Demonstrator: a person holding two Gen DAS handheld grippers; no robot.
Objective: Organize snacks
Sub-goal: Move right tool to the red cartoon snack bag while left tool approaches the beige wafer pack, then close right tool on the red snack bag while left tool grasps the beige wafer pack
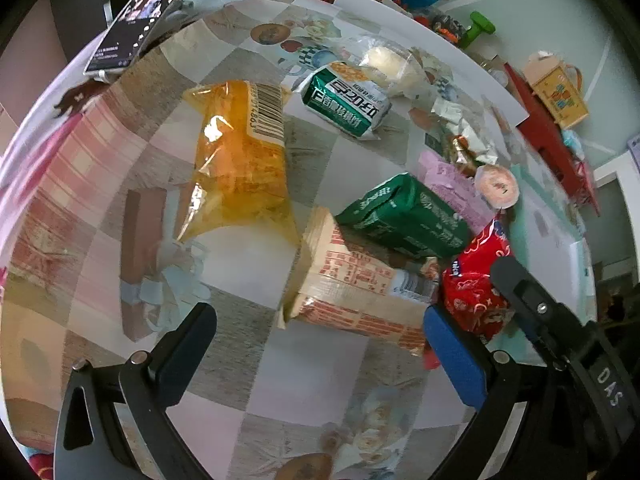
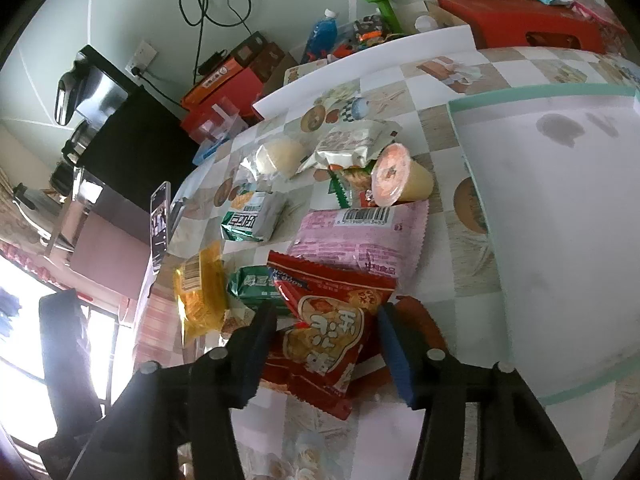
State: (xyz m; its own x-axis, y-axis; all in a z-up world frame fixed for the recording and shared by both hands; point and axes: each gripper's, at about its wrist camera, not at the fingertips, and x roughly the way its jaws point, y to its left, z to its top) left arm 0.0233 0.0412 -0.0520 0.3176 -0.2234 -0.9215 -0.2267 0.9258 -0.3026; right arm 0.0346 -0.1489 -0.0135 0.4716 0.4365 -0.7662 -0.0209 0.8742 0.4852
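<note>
Your tabletop (image 1: 256, 364) is covered with a checked, picture-printed cloth, and on its right side lies a big pale tray (image 2: 560, 220) with a mint-green rim, nothing visible inside it. Next in size is the orange-yellow snack bag (image 1: 240, 160), lying flat with its barcode up, well clear of your left hand-held gripper (image 1: 320, 354). That gripper hovers low with its jaws spread wide and nothing between them; just ahead of it sits the tan brick-print packet (image 1: 356, 280), and a dark green packet (image 1: 404, 216) leans on that packet's far end. Your right hand-held gripper (image 2: 326, 354) is also wide open, its blue pads (image 2: 394, 354) standing on either side of the red snack bag (image 2: 324, 332), which lies on the tabletop between them; you cannot tell whether either pad touches it. Beyond the red bag rests the pink packet (image 2: 364, 236), barcode up, then a green-and-white packet (image 2: 252, 218), a silver pouch (image 2: 348, 146) and a sealed cup (image 2: 400, 174) tipped on its side. A phone (image 1: 140, 20) stands propped at the far edge.
</note>
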